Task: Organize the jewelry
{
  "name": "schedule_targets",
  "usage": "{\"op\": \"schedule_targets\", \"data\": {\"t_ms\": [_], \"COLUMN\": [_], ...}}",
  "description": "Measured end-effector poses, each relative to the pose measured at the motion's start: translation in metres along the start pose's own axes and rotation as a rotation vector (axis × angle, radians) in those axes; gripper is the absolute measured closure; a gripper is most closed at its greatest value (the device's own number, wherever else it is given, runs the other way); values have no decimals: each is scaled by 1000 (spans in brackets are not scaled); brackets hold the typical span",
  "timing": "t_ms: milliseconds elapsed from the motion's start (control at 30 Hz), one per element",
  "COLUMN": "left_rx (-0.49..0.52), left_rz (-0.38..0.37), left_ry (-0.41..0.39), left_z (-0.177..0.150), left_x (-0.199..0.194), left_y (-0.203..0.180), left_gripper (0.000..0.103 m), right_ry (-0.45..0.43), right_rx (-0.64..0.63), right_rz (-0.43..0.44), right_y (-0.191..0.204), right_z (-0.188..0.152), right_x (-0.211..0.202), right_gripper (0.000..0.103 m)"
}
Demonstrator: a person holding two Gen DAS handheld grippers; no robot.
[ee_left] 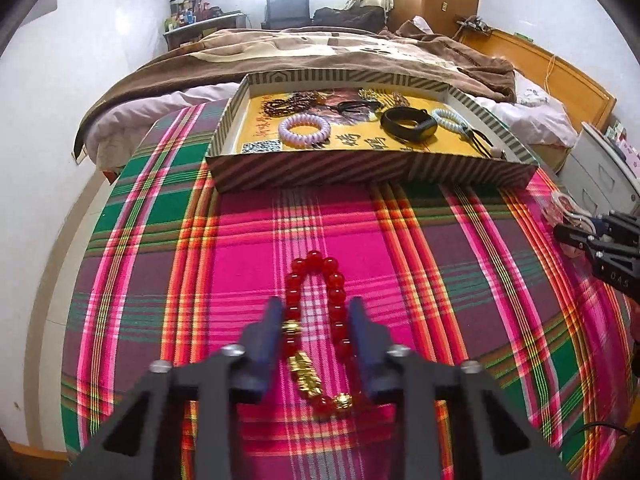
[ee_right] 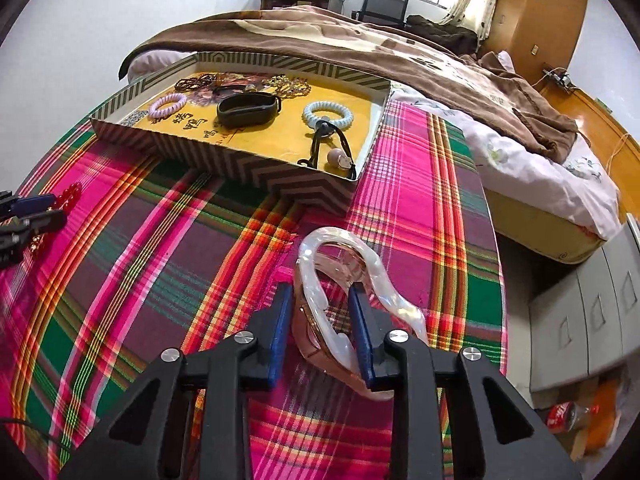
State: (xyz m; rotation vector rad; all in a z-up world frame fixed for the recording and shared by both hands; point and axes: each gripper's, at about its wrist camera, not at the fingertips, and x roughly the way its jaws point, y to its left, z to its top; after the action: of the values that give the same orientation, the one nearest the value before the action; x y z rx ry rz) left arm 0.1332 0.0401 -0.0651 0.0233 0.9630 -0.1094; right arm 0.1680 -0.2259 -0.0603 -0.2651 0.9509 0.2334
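Left tongs [ee_left: 316, 316]: blue fingers spread, one on each side of the red bead bracelet [ee_left: 316, 320], which lies flat on the plaid cloth [ee_left: 460, 264] covering the worktop. Whether the pads touch the beads cannot be told; nothing is clamped yet. The gold charms [ee_left: 306, 370] sit at 6 o'clock on the loop, close to the tongs' base.

Risk here: round, smooth beads. If the fingers close on the loop's two sides, it may collapse inward and squirt out, or only one strand gets pinched and the bracelet swings when lifted. A low approach could snag the cloth and drag it.

Striped tray [ee_left: 360, 168] sits at 12 o'clock from both tongs and already holds a lilac coil band [ee_left: 304, 128], a black wristband [ee_left: 408, 122], a pale blue coil band [ee_right: 328, 114] and darker bead strings at the back. Its near wall stands up; a low carry could knock it or shove the tray.

Right tongs [ee_right: 320, 316]: spread wide, with the pearly white hair claw [ee_right: 340, 276] between them, one finger seemingly inside its open loop. No grip yet, as far as I can judge. The claw is curved, glossy and sprung; squeezing it off-centre may twist it free or spring it open.
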Motion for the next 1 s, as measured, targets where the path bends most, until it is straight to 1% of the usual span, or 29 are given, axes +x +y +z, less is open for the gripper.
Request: {"op": "schedule_targets", "data": {"t_ms": [33, 200, 233, 267, 300, 400, 433, 500, 567, 600, 633, 733, 800, 833, 900, 933, 967, 1000], "left_rx": [-5, -27, -32, -36, -37, -43, -46, -52, -61, -62, -63, -56, -12, -6, 6, 13, 19, 18], "left_rz": [-8, -37, -40, -47, -48, -71, -64, -61, -95, -94, -97, -87, -46, -30, -14, 4, 14, 19], "left_ry": [0, -7, -11, -29, -37, -40, -33, -15, 25, 12, 16, 19, 20, 27, 30, 26, 23, 12], "left_z": [0, 0, 0, 1, 2, 6, 5, 3, 1, 0, 0, 3, 7, 8, 9, 9, 8, 8], "left_x": [0, -3, -4, -8, -10, -14, -12, -8, 0, -1, 0, 1, 4, 4, 4, 4, 4, 2], "left_y": [1, 7, 8, 9, 9, 12, 13, 14, 15, 14, 14, 12, 6, 4, 1, -1, -1, -1], "left_gripper": [83, 83, 85, 99, 103, 103, 103, 103, 103, 103, 102, 101, 100, 99, 88, 72, 53, 49], "right_ry": [0, -10, -13, -15, -16, -19, -20, -22, -23, -23, -23, -24, -28, -29, -29, -28, -28, -28], "right_rx": [4, 18, 19, 20, 21, 30, 32, 36, 39, 39, 38, 39, 40, 39, 39, 39, 40, 41], "right_rz": [1, 6, 6, 3, 2, 8, 9, 13, 14, 16, 16, 17, 22, 24, 26, 27, 27, 27], "right_y": [0, 0, 0, 0, 0, 0, -1, -1, -1, -1, -2, -1, -1, -1, 0, 0, 0, -1], "right_z": [0, -1, -1, -1, -1, -2, -4, -4, -4, -4, -4, -3, -3, -3, -4, -4, -4, -4], "right_x": [0, -1, -2, -2, -2, -2, -4, -4, -4, -4, -4, -5, -5, -5, -5, -5, -5, -5], "right_gripper": [86, 88, 89, 89, 89, 89, 89, 89, 89, 89, 89, 89, 89, 89, 89, 89, 89, 89]}}
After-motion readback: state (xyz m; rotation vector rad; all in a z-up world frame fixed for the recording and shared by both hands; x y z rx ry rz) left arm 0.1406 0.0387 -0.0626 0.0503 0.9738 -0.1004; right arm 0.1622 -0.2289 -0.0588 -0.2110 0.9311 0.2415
